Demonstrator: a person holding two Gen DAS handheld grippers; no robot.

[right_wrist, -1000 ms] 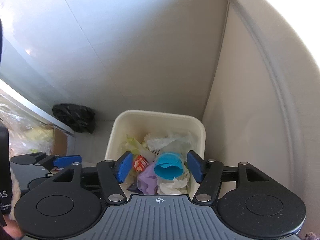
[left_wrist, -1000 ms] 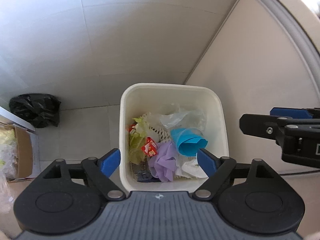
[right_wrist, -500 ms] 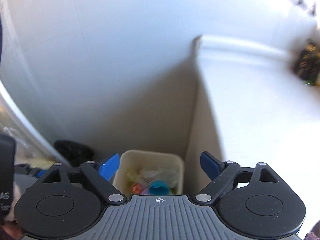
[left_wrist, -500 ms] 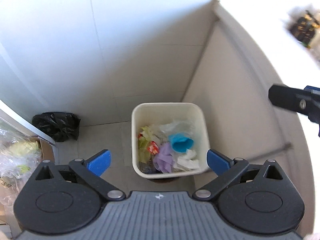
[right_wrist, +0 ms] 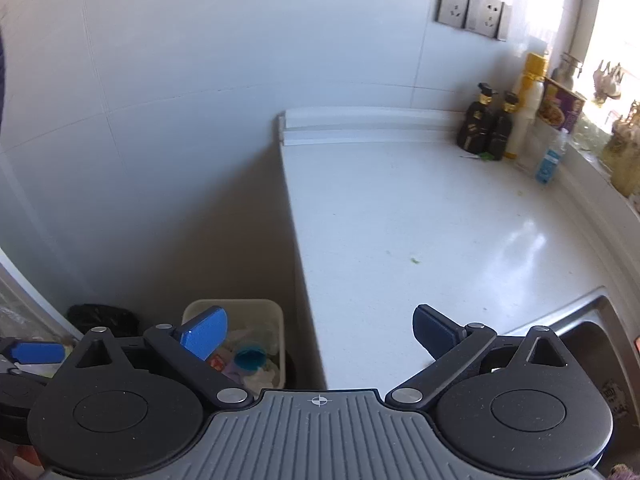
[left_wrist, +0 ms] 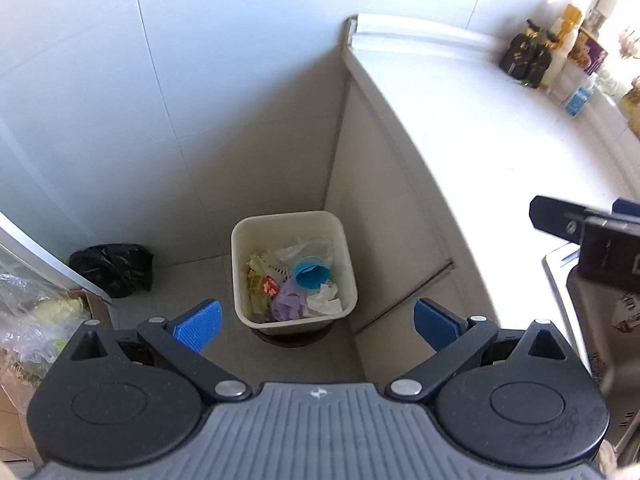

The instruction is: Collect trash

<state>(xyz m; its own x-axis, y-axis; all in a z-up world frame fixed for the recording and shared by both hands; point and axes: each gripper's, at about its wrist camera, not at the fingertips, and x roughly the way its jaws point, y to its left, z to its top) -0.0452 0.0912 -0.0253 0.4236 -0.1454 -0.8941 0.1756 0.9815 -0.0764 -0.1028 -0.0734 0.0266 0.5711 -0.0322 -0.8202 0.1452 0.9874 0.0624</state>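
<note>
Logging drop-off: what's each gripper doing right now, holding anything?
Left gripper: open, holding nothing, jaws just opened wider.
Right gripper: open, holding nothing, jaws just opened wider.

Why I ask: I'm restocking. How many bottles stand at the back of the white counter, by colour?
Dark glass bottles with gold caps: 2
Tall white plastic bottle with yellow cap: 1
Small clear bottle with blue label: 1
Total: 4

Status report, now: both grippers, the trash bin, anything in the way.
Left gripper open, empty; right gripper just opened, empty. Trash bin on floor beside counter, holding scraps. Nothing blocking.
</note>
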